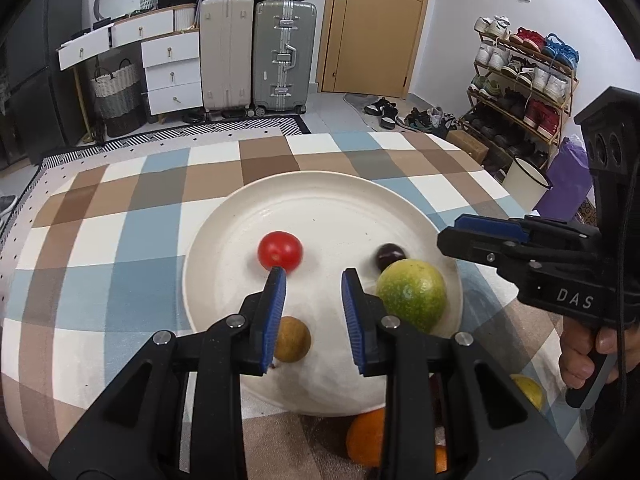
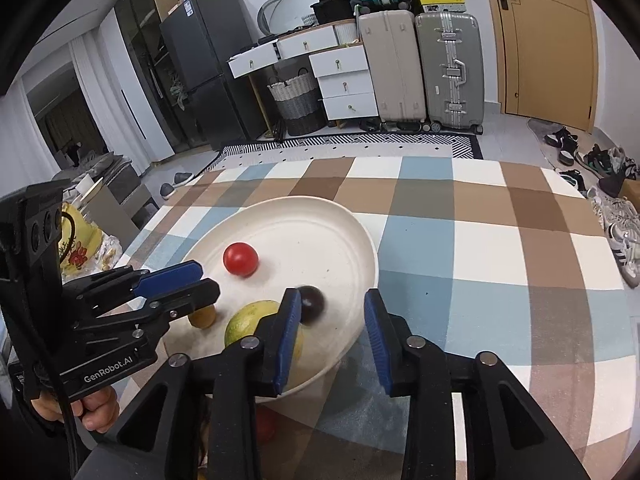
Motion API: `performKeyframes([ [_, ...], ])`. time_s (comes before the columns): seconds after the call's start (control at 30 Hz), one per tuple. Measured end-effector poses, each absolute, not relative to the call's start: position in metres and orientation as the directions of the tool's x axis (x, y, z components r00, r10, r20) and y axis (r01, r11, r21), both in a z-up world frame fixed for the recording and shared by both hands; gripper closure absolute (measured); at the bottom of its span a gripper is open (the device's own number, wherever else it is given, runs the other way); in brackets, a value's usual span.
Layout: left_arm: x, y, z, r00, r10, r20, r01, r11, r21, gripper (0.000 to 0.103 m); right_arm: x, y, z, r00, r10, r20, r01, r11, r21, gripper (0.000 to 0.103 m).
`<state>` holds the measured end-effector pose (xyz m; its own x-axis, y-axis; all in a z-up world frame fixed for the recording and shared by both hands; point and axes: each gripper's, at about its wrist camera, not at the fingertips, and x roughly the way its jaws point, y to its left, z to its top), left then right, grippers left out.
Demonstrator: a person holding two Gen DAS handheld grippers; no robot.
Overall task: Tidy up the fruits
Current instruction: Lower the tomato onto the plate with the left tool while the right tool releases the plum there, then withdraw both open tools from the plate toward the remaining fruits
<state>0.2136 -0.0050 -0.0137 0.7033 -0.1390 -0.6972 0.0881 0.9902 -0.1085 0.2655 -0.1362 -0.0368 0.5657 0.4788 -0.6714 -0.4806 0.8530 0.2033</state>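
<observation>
A white plate (image 1: pixel 320 200) sits on the checked tablecloth and also shows in the right wrist view (image 2: pixel 360 240). On it lie a red tomato (image 1: pixel 279 251) (image 2: pixel 240 259), a dark plum (image 1: pixel 389 256) (image 2: pixel 312 304), a green-yellow round fruit (image 1: pixel 412 295) (image 2: pixel 250 320) and a small brown fruit (image 1: pixel 292 339) (image 2: pixel 203 316). My left gripper (image 1: pixel 314 280) is open and empty above the plate, its tips just short of the tomato. My right gripper (image 2: pixel 333 300) is open and empty over the plate's right rim, next to the plum. An orange (image 1: pixel 366 436) and a yellow fruit (image 1: pixel 530 390) lie off the plate at the near edge.
The right gripper body (image 1: pixel 540 264) hovers over the plate's right side in the left wrist view. The left gripper body (image 2: pixel 120 304) hovers over the plate's left side. A red fruit (image 2: pixel 265 424) lies below the plate's near rim. Suitcases, drawers and a shoe rack stand beyond the table.
</observation>
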Motion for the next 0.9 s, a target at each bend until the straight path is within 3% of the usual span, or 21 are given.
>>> performKeyframes([
  [0.07, 0.208, -0.002, -0.009, 0.701, -0.145, -0.698, 0.085, 0.989, -0.119, 0.072, 0.258, -0.140, -0.032, 0.571, 0.481, -0.666, -0.479, 0.853, 0.206, 0.054],
  [0.13, 0.198, 0.001, -0.003, 0.708, -0.140, -0.692, 0.075, 0.989, -0.124, 0.053, 0.250, -0.145, -0.028, 0.579, 0.475, -0.663, -0.470, 0.859, 0.205, 0.043],
  [0.17, 0.193, 0.002, 0.000, 0.715, -0.135, -0.686, 0.070, 0.990, -0.121, 0.048, 0.246, -0.148, -0.026, 0.584, 0.471, -0.662, -0.464, 0.862, 0.204, 0.028],
  [0.2, 0.186, 0.004, 0.004, 0.726, -0.122, -0.677, 0.059, 0.992, -0.116, 0.035, 0.242, -0.150, -0.024, 0.588, 0.468, -0.659, -0.458, 0.865, 0.206, 0.013],
  [0.23, 0.181, 0.006, 0.007, 0.732, -0.112, -0.673, 0.050, 0.993, -0.111, 0.022, 0.237, -0.154, -0.022, 0.593, 0.474, -0.651, -0.453, 0.865, 0.218, 0.009],
  [0.37, 0.156, 0.011, 0.016, 0.748, -0.068, -0.660, 0.012, 0.996, -0.088, 0.001, 0.219, -0.165, -0.013, 0.598, 0.481, -0.641, -0.434, 0.867, 0.245, 0.001],
  [0.9, 0.090, 0.011, 0.014, 0.739, -0.067, -0.671, 0.013, 0.996, -0.085, 0.001, 0.157, -0.174, -0.006, 0.605, 0.426, -0.673, -0.404, 0.892, 0.202, 0.000],
])
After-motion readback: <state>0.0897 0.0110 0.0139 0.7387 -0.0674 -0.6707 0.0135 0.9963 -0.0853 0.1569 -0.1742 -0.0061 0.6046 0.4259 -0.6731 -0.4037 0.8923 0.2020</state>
